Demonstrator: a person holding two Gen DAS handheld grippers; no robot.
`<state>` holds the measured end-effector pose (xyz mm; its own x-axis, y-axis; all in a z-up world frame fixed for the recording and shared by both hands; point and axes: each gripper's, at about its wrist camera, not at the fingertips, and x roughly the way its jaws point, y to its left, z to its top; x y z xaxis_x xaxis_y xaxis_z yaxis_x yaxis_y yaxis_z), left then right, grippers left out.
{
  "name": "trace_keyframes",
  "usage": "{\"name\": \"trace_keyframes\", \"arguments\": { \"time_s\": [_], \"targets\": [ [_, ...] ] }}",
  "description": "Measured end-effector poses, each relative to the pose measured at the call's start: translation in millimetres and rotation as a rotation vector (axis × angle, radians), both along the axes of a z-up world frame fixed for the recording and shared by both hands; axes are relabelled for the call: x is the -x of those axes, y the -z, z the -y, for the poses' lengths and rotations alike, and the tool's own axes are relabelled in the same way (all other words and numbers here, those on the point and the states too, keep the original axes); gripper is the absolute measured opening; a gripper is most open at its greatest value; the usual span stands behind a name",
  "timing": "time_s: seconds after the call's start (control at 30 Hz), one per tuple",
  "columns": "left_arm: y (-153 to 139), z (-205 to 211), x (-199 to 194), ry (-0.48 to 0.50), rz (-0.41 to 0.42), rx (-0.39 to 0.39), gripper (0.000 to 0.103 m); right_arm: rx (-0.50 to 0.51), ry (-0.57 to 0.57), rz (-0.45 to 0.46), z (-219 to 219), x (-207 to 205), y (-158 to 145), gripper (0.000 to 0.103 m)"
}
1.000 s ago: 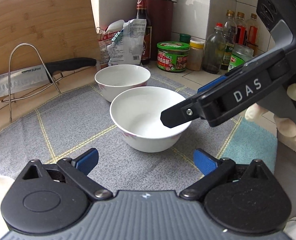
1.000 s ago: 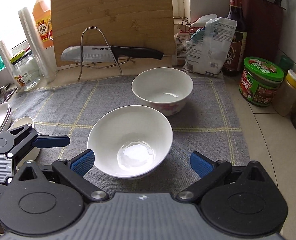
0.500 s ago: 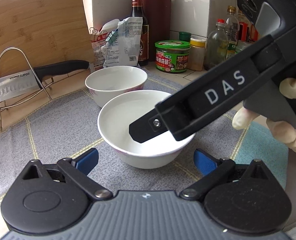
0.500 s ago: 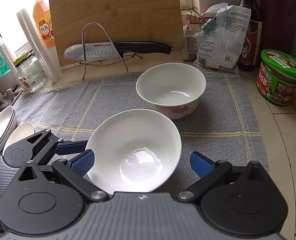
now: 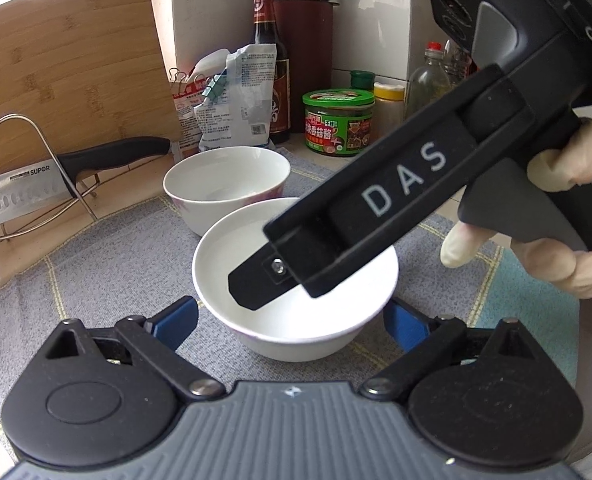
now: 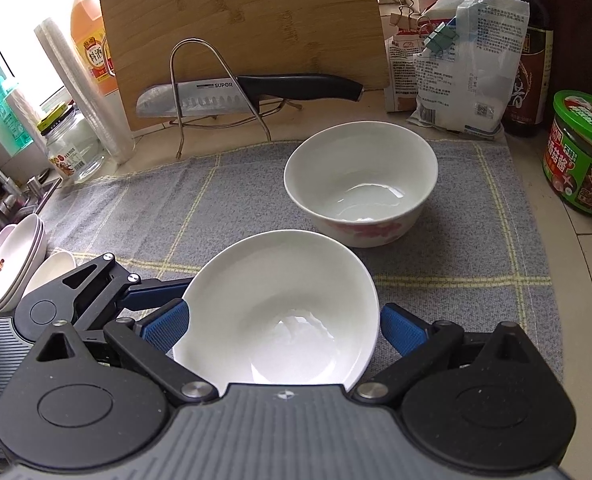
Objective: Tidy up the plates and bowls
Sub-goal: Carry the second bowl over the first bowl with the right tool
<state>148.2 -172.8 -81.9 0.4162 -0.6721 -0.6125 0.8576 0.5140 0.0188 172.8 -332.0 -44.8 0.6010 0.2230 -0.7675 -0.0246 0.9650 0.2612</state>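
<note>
Two white bowls stand on a grey checked cloth (image 6: 136,216). The near bowl (image 6: 280,312) sits between the open blue pads of my right gripper (image 6: 284,324), which hangs over it. It also shows in the left wrist view (image 5: 296,312), between the open pads of my left gripper (image 5: 292,320). The right gripper's black body (image 5: 395,208) reaches over that bowl in the left wrist view. The far bowl (image 6: 361,182), with a pink flower print, stands just behind; it also shows in the left wrist view (image 5: 226,188). Small white dishes (image 6: 12,264) are stacked at far left.
A knife (image 6: 248,92) lies on a wire stand before a bamboo board (image 6: 240,20). Snack bags (image 6: 459,64), a sauce bottle (image 5: 270,60), a green-lidded jar (image 6: 583,152) and other bottles line the back and right. A glass jar (image 6: 72,148) and oil bottle (image 6: 92,48) stand at left.
Both grippers have moved in closer on the near bowl. The right gripper's body now covers more of that bowl in the left wrist view.
</note>
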Motion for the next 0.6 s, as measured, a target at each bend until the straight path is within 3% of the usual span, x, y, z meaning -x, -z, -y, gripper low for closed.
{"name": "trace_keyframes", "arguments": {
  "time_s": [0.6],
  "targets": [
    [-1.6, 2.0, -4.5, 0.037, 0.000, -0.002, 0.094, -0.009, -0.033, -0.015, -1.7, -5.4, -3.3, 0.101]
  ]
}}
